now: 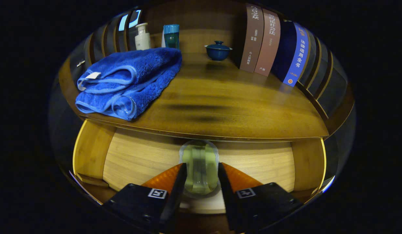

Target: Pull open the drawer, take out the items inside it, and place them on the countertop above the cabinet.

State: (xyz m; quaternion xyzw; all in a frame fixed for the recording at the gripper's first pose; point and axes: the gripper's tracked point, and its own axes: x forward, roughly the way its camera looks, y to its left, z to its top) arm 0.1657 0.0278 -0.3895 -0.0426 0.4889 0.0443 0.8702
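The drawer (90, 149) stands pulled open under the wooden countertop (226, 104), showing its pale wood floor. A clear glass cup (200, 152) with a greenish tint sits over the drawer floor, just below the countertop's front edge. My gripper (202, 167) is shut on the cup, one finger pressing each side of it. The cup's lower part is hidden behind the fingers. A folded blue towel (129, 81) lies on the left of the countertop, beyond the fingers.
At the back of the countertop stand a white pump bottle (142, 36), a teal bottle (171, 35) and a blue lidded bowl (218, 50). Upright books (269, 42) line the right side. The countertop's front edge overhangs the drawer just above the cup.
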